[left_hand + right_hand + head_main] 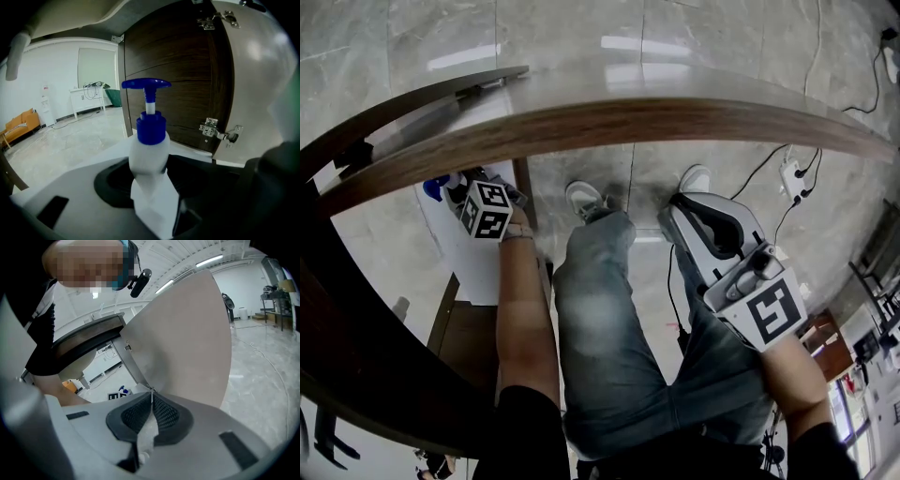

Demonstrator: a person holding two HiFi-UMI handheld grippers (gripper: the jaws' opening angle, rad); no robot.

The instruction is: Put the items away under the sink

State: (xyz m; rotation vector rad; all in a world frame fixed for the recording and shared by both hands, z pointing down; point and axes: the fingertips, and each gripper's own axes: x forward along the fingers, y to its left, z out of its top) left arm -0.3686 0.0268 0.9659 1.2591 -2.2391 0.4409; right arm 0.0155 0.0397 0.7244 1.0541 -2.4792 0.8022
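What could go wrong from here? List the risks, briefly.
1. The left hand-held gripper clamps the pump bottle by its white body; the tall blue pump head above could make it tip or slip.
2. A cabinet hinge juts out on the bottle's right, beside the dark wood panel; the pump could snag there.

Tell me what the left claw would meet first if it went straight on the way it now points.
Probably the dark wood cabinet panel just behind the held pump bottle; the depth is unclear.
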